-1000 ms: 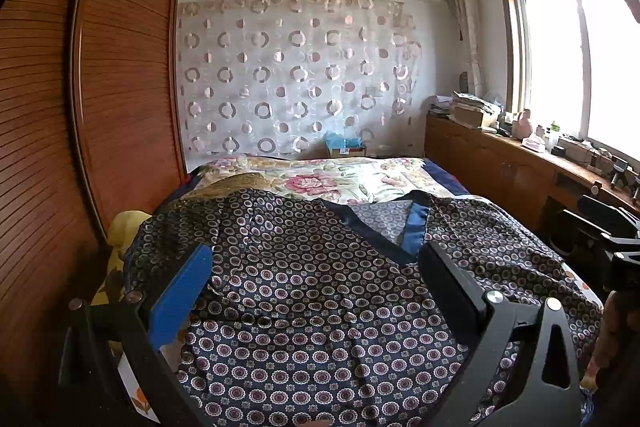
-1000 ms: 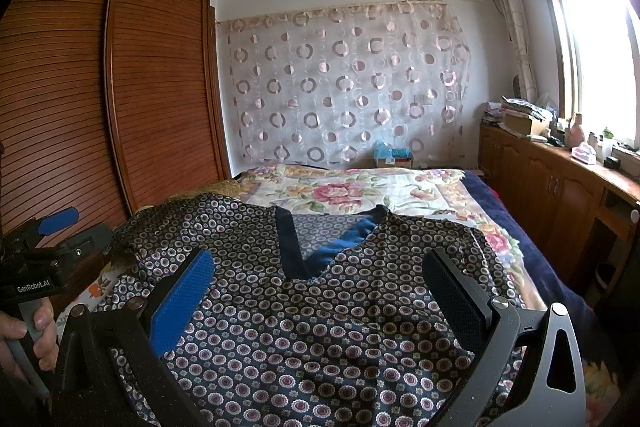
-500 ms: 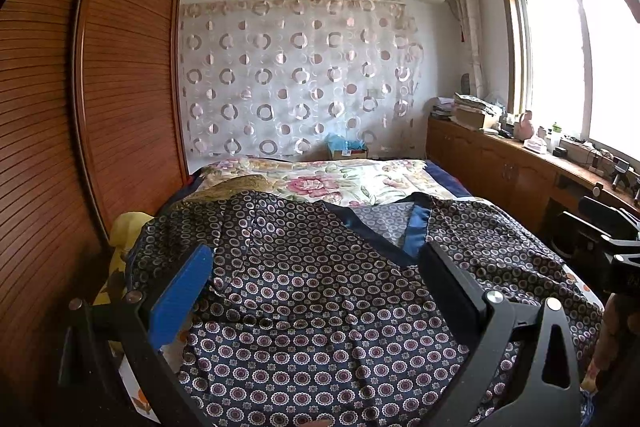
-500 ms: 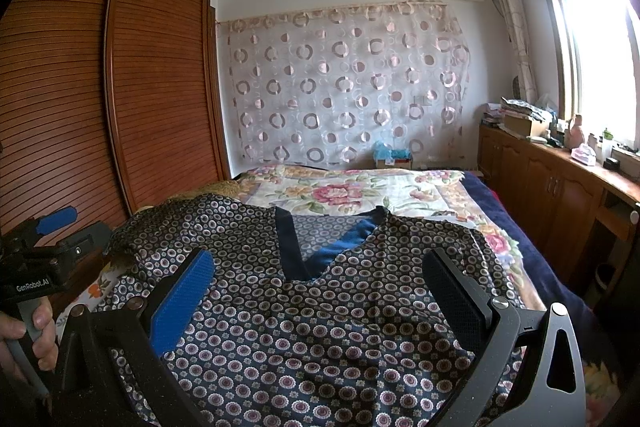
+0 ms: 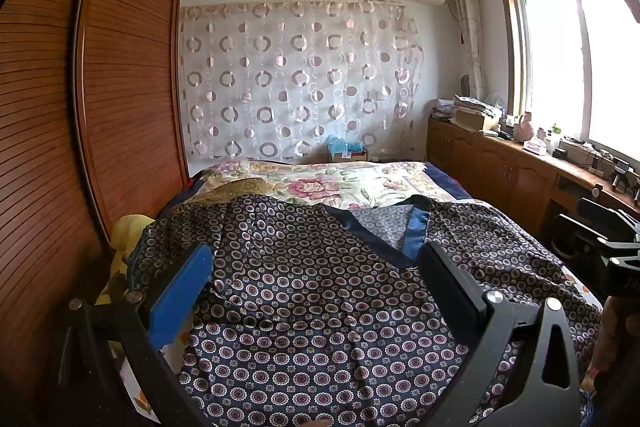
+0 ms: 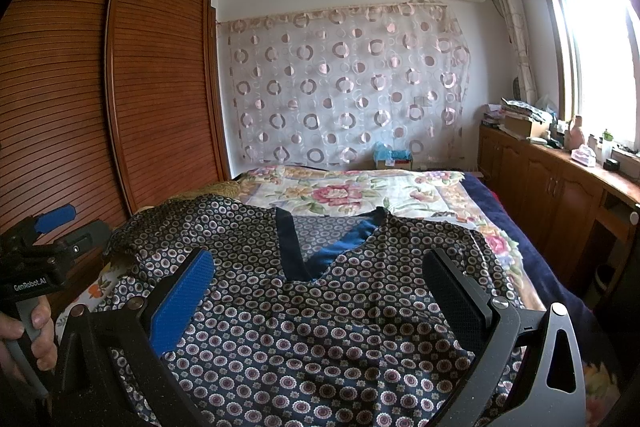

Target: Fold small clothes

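Observation:
A dark navy top with a small round flower print and a blue V-neck band [image 5: 414, 235] lies spread flat on the bed, neck away from me; it shows in the left wrist view [image 5: 320, 299] and the right wrist view [image 6: 328, 331]. My left gripper [image 5: 316, 259] is open and empty, held above the garment's left half. My right gripper [image 6: 318, 263] is open and empty above its middle, just short of the neckline [image 6: 320, 251]. The left gripper also shows at the left edge of the right wrist view [image 6: 52, 227], held in a hand.
The bed has a floral quilt [image 6: 352, 191] beyond the garment. A wooden slatted wardrobe [image 5: 120, 107] runs along the left. A low wooden cabinet [image 6: 552, 187] with clutter stands under the window on the right. A curtain [image 5: 300, 87] covers the far wall.

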Demonstrator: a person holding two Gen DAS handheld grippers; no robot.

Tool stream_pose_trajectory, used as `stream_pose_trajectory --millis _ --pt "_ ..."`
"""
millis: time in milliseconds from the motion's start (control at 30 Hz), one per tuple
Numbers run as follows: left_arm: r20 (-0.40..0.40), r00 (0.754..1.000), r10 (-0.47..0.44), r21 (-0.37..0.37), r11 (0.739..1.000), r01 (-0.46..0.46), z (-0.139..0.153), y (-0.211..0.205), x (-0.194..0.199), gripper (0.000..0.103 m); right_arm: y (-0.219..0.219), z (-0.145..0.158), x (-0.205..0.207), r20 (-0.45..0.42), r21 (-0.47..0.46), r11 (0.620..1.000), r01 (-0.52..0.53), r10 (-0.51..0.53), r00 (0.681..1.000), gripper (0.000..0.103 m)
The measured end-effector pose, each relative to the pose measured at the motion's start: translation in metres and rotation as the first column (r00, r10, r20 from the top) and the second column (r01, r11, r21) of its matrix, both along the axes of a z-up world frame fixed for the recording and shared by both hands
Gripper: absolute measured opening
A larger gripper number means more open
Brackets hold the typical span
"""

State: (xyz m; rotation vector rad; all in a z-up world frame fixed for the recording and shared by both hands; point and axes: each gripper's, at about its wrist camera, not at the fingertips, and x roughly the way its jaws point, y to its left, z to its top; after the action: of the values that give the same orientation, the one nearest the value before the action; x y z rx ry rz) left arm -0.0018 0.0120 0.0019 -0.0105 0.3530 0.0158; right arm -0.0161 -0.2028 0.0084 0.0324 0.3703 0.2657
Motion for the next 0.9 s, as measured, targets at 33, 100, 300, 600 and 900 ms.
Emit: stream_pose_trajectory --millis 33,100,300,600,900 --pt "0.000 1.000 0.000 0.000 1.000 0.000 0.000 0.001 0.000 0.103 0.000 0.000 0.000 -0.001 0.001 1.000 0.000 0.000 1.000 0.103" --pt "0.001 1.000 0.001 0.000 1.000 -0.001 0.000 0.000 0.000 0.103 0.000 0.000 0.000 -0.001 0.001 1.000 -0.001 0.001 1.000 0.103" --pt "0.002 1.000 0.001 0.001 1.000 -0.001 0.000 0.000 0.000 0.103 0.000 0.000 0.000 0.000 0.000 1.000 -0.001 0.001 1.000 0.103" --pt "0.003 1.000 0.002 0.000 1.000 -0.002 0.000 -0.001 -0.001 0.103 0.000 0.001 0.000 0.000 0.002 1.000 -0.002 0.002 1.000 0.103" --pt "-0.022 1.000 0.005 0.006 1.000 -0.005 0.012 0.012 -0.004 0.103 0.002 0.000 0.003 -0.014 0.003 1.000 -0.019 0.019 1.000 0.103"
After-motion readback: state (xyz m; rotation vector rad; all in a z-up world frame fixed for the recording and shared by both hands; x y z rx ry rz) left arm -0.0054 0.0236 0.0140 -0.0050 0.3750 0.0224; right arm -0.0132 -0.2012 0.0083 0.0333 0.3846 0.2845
